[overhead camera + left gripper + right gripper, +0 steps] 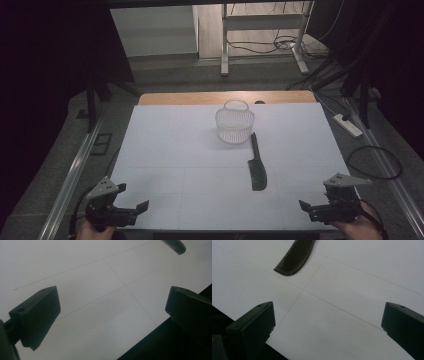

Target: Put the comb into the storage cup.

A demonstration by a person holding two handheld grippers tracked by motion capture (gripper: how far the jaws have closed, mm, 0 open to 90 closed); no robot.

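A dark comb lies on the white table, right of centre, its handle pointing away from me. Just beyond it stands a small see-through white basket with a loop handle. My left gripper sits open at the near left corner, nothing between its jaws. My right gripper is open at the near right corner, also holding nothing. In the left gripper view the left gripper faces bare table, with the comb's tip at the top right. In the right gripper view the right gripper looks past the table edge toward the comb's toothed end.
A wooden strip runs along the table's far edge. Metal rails flank both sides. On the floor to the right lie a power strip and a looped cable. A desk frame stands farther back.
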